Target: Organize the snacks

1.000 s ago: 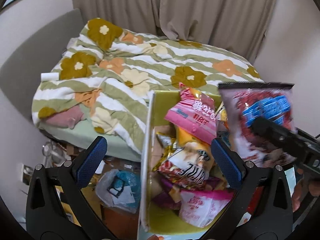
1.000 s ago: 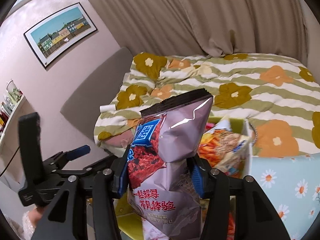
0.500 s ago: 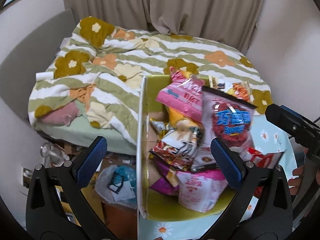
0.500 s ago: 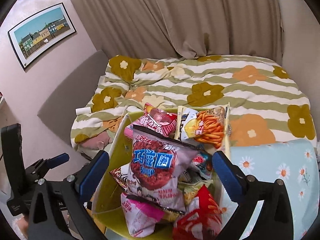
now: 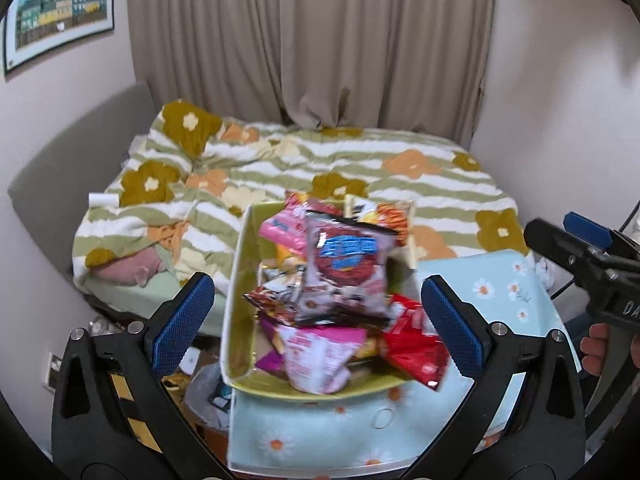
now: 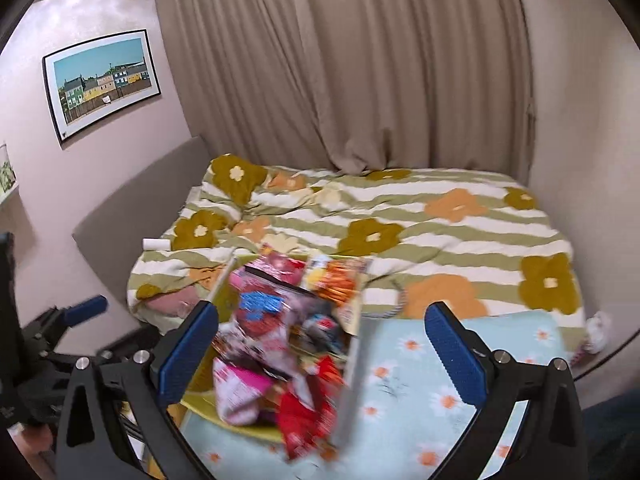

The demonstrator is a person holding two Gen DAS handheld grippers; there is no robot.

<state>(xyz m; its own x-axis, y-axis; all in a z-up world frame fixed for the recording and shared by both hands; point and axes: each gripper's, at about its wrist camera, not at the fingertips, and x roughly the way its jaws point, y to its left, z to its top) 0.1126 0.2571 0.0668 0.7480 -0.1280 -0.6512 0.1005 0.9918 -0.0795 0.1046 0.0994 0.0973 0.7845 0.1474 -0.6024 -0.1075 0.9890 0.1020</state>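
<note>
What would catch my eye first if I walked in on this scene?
Probably the yellow-green box heaped with bright snack bags, a purple bag with a blue label on top, sitting on a daisy-print cloth. Behind it spreads a bed with a flowered, green-striped quilt, backed by beige curtains.

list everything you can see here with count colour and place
bin: one, yellow-green, on the table's left part, full of snacks
grey bag: one, grey with a blue label and red picture, on top of the pile
pink bags: at least two, one at the front of the bin, one at the back
red bag: one, front right corner of the bin
orange bag: one, upright at the back of the bin
tablecloth: one, light blue with daisies
bed quilt: one, green and white stripes with flowers, behind the table
curtain: beige, behind the bed
framed picture: one, on the left wall
left gripper: open, empty
right gripper: open, empty
</note>
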